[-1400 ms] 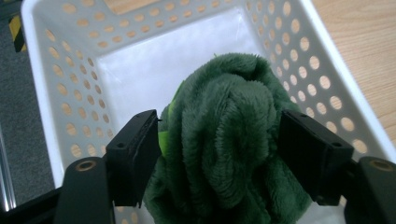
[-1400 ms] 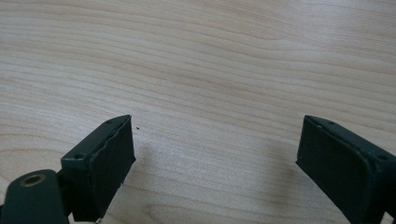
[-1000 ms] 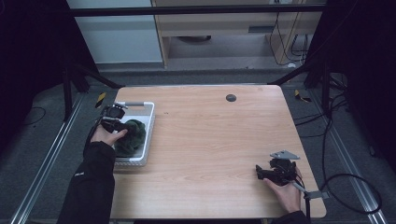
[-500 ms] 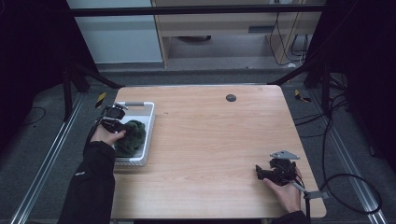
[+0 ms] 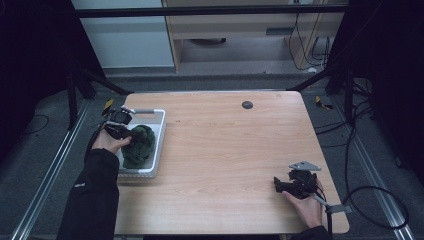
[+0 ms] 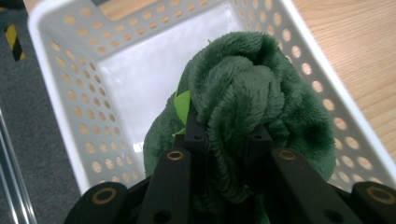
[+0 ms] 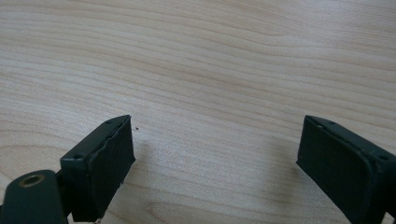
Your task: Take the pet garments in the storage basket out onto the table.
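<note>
The light wooden table [image 5: 225,150] carries a white perforated basket [image 5: 159,131] at its left edge. In it lies a green plush cloth [image 5: 139,145], and my left gripper [image 6: 224,135], whose jaws have just been closing, now pinches a fold of it. My right gripper [image 7: 215,154] rests near the table's front right corner, jaws spread over bare wood.

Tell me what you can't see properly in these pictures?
- Left gripper pads: in the left gripper view the green fuzzy cloth bulges over them.
- Basket floor under the cloth: covered by the cloth.
- Small dark round thing on the table: too small in the high view to tell what it is.
- Right gripper body: cut off by the bottom edge of the right gripper view.
</note>
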